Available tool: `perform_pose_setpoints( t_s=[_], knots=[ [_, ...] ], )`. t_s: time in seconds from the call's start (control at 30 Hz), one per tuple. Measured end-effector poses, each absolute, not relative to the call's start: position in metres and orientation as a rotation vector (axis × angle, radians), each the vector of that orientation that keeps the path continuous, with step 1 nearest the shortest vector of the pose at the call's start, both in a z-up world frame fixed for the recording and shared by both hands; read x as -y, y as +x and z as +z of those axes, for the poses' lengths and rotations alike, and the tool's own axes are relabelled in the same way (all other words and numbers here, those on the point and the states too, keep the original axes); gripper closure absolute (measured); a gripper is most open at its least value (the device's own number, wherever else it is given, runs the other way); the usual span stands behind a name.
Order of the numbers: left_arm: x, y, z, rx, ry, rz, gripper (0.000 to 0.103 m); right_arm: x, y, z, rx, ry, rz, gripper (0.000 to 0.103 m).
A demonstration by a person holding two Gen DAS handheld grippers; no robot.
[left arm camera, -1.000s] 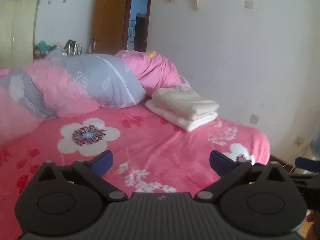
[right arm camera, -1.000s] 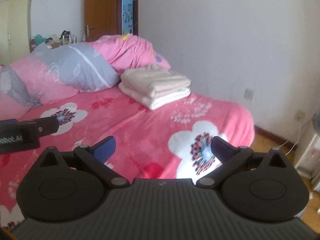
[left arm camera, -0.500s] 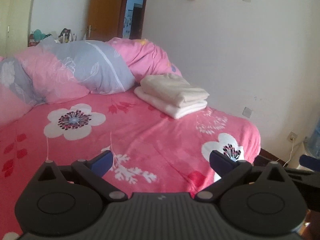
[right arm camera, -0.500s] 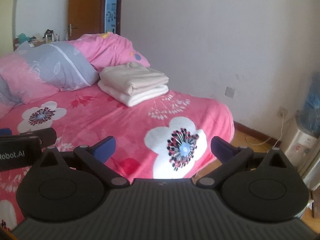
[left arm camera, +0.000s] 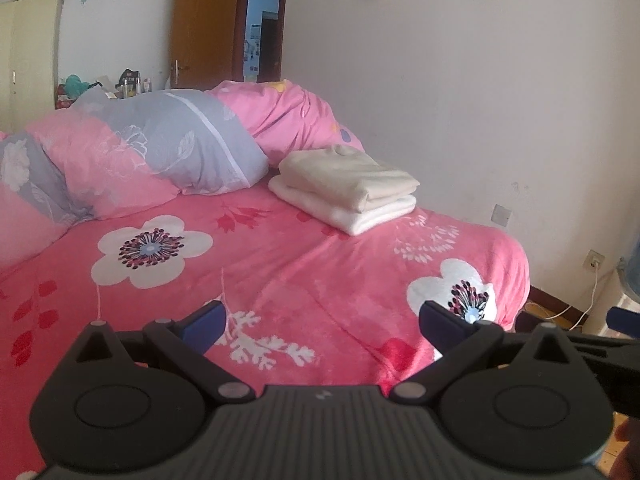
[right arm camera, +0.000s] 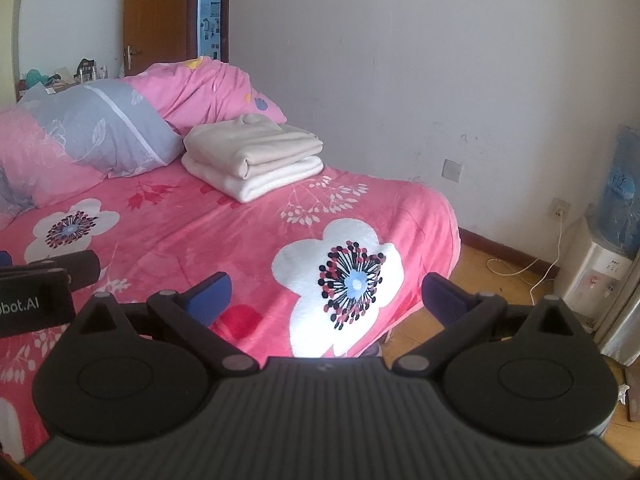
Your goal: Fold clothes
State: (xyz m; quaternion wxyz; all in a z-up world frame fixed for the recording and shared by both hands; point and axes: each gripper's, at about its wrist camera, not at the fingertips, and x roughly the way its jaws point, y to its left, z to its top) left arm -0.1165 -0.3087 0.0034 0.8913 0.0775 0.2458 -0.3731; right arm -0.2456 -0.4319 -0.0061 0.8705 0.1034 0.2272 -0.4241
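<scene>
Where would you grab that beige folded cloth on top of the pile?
Probably at the beige folded cloth's rounded fold edge, which faces the cameras, coming in low from the near side. There one finger could slide between it and the white cloth underneath.

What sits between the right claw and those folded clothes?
Only bare pink bedspread with printed flowers; nothing else lies between the open right claw and the folded clothes, seen in the right wrist view.

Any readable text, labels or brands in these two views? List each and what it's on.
"obot.AI": white letters, cut off at the frame edge, on the black body of the left gripper, seen in the right wrist view.
Blue print on the blue water bottle atop the white water dispenser: too blurred to read.
Papers past the open brown door: too small to read.
</scene>
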Motion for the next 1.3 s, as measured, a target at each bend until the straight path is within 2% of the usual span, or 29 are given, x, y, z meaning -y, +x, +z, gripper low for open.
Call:
perform_pose_setpoints(
  t_s=[1.3],
  knots=[
    [0.300, -0.105, 0.004, -0.518, 0.145, -0.762, 0.000, 0.427, -0.231, -0.002, -0.491, 0.183, -0.858, 0.001]
  ],
)
